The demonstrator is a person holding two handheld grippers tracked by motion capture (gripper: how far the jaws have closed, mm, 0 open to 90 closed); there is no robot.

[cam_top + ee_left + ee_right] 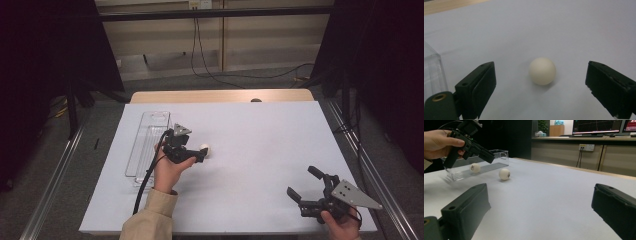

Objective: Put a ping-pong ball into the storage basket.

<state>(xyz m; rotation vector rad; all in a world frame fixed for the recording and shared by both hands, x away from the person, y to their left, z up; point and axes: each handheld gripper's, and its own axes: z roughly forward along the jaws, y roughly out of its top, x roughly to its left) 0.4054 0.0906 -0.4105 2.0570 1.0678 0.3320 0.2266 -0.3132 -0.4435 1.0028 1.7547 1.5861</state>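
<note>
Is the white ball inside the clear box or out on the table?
Out. The ball sits on the white table, beside the box.

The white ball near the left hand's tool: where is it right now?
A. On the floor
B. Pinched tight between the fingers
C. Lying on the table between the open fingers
C: the white ball rests on the table, with gaps to both fingers.

Cream-white ball (542,71); clear plastic tray (145,131); pale grey-white table cover (260,135); black gripper (200,156).
</note>
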